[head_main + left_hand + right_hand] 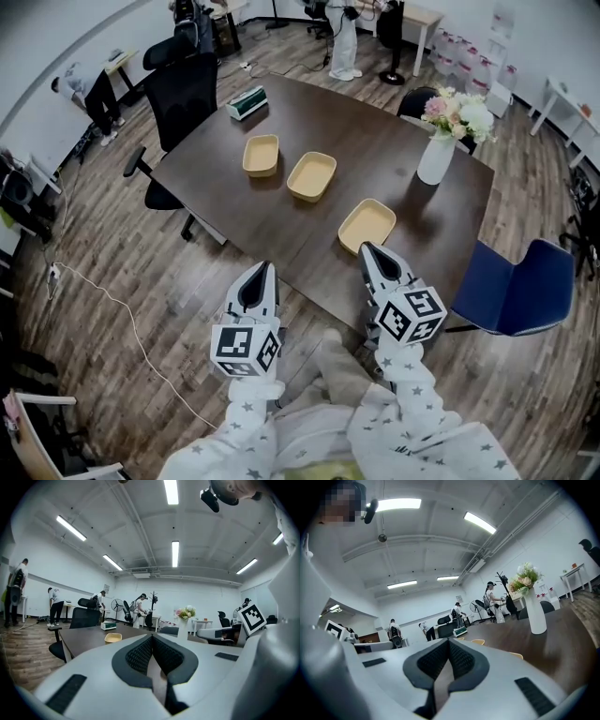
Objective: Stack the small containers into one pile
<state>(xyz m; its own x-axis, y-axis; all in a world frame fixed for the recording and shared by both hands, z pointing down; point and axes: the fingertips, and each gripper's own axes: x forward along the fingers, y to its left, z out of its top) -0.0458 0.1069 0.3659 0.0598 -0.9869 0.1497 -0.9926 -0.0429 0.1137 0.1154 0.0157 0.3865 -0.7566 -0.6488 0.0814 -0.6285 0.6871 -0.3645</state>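
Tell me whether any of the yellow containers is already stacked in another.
No, the far container, the middle container and the near container each sit alone on the table.

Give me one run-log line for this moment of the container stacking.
left gripper: shut, empty | right gripper: shut, empty | small containers: three, apart on table | stack: not started

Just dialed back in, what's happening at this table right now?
A person holds the left gripper and the right gripper near the front edge of the dark brown table, both shut and empty. Three shallow yellow plastic containers lie apart in a row on it: far container, middle container, near container. Nothing is stacked yet.
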